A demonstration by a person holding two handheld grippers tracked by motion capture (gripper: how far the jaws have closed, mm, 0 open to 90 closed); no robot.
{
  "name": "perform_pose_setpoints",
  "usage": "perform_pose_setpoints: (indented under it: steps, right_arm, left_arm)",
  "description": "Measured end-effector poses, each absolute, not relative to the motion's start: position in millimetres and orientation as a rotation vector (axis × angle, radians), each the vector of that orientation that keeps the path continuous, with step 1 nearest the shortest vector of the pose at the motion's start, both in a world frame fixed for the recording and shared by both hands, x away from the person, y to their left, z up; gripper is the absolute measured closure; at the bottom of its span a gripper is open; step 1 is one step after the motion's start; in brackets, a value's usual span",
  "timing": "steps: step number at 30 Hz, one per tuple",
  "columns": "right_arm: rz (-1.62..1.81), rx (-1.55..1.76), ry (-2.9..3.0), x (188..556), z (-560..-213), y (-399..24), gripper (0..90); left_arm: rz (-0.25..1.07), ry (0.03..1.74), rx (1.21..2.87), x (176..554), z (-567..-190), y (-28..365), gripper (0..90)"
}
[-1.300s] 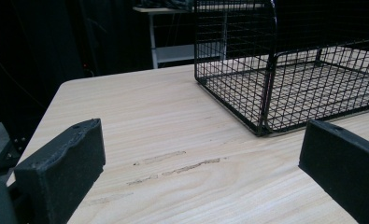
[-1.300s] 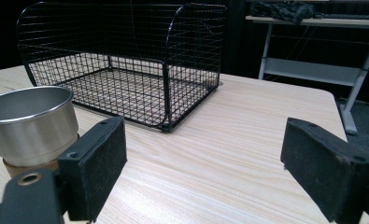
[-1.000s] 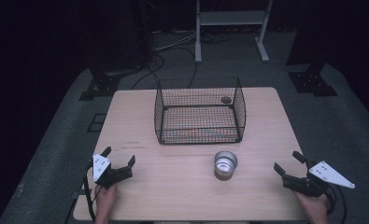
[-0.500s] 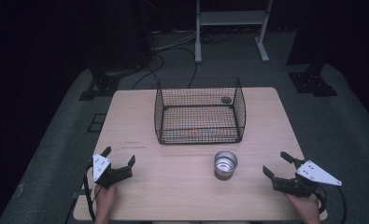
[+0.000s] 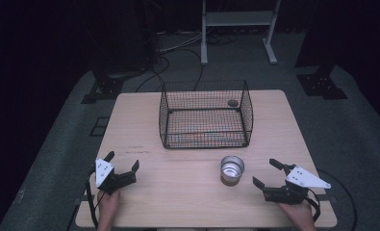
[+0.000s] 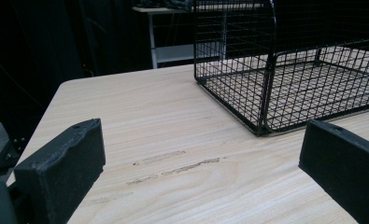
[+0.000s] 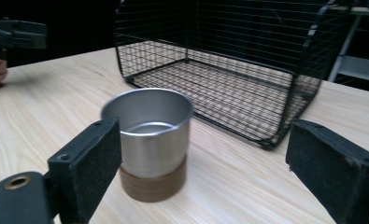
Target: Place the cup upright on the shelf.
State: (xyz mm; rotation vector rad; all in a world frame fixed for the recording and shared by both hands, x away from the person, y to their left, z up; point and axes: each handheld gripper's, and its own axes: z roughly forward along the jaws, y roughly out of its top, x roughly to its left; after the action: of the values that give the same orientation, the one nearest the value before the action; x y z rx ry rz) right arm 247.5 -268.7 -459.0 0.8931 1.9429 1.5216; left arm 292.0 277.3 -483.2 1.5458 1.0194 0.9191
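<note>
Steel cup (image 5: 232, 169), polished, on a brown wooden base, stood upright and empty on the pale wood table (image 5: 187, 202), just in front of the black wire basket (image 5: 205, 114) and a little toward its right corner; cup and basket were near but apart. Basket: open-topped, apparently empty, with one small dark round item (image 5: 233, 103) seen at its far right side, too small to identify or to place inside or behind. Right gripper (image 5: 270, 174): held to the right of the cup, well in front of the basket, jaws spread wide, holding nothing; in the right gripper view the cup sat off-centre, close to one jaw. Left gripper (image 5: 123, 163): held in front of the basket's left corner, well apart from the cup, jaws likewise wide, nothing between them. Risk, as a judgement: with the cup so near one jaw, an advance from this line would probably strike its wall first and push or tip it toward the basket; a squeeze on the smooth steel high up could let it slip or lean.
</note>
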Motion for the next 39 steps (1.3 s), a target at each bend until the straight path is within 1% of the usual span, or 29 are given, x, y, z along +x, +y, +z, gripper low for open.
perform_pose_setpoints:
  steps: [12, 19, 29, 39]
  right_arm:
    - [1.542, 0.874, 2.010, 255.0, -468.1, -240.8, 8.6]
    - [1.546, 0.883, 2.038, 259.6, -472.7, -229.3, 2.9]
    - [1.503, 0.899, 2.074, 269.6, -479.9, -214.0, 0.8]
    - [1.498, 0.916, 2.083, 279.2, -483.3, -202.1, 0.8]
  left_arm:
    - [0.919, 1.019, 1.546, 292.0, -483.2, 277.3, 0.0]
    - [0.919, 1.018, 1.547, 292.0, -483.2, 277.4, 0.0]
    - [0.918, 1.018, 1.546, 292.1, -483.2, 277.4, 0.0]
    - [0.918, 1.015, 1.547, 292.0, -483.2, 277.1, 0.0]
